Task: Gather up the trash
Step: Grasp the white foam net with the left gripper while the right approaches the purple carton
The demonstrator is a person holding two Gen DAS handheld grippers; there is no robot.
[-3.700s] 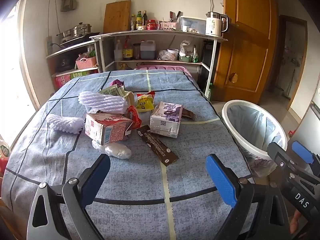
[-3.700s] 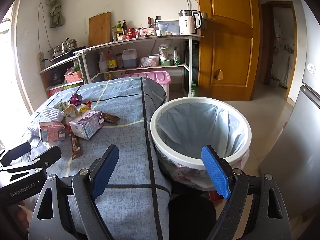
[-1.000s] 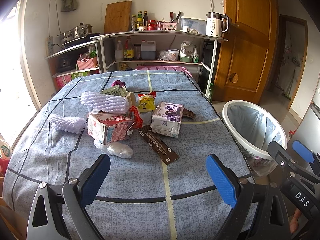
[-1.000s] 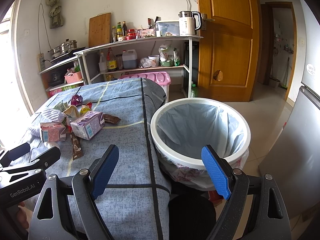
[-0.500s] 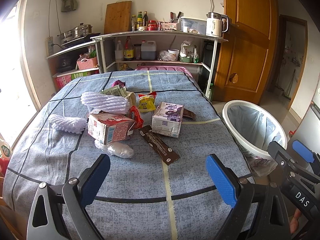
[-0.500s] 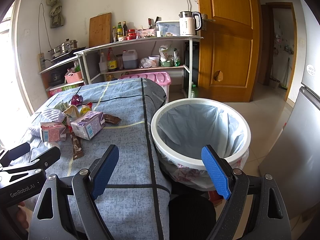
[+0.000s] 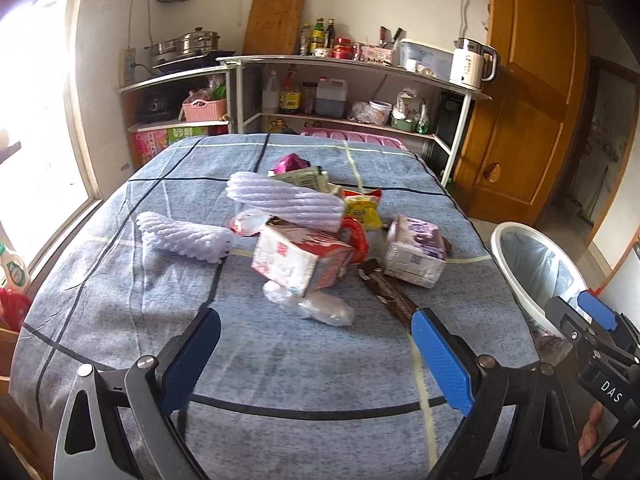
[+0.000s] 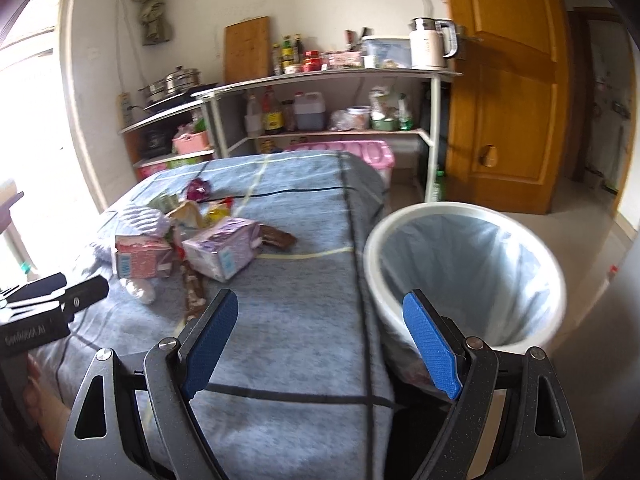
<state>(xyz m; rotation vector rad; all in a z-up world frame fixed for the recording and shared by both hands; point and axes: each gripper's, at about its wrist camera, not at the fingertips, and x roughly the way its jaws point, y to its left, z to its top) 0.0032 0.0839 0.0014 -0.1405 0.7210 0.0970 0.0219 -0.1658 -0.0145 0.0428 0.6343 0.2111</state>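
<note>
1. Left wrist view: left gripper (image 7: 316,354) is hovering spread and empty over the table (image 7: 120,320). The trash pile (image 7: 308,236) is lying mid-table: pink carton (image 7: 296,258), purple carton (image 7: 416,254), brown wrapper (image 7: 386,292), clear bag (image 7: 320,306).
2. Right wrist view: right gripper (image 8: 320,338) is also hanging spread and empty, near the bin (image 8: 464,272). The bin looks empty; I'd say collecting isn't starting yet.
</note>
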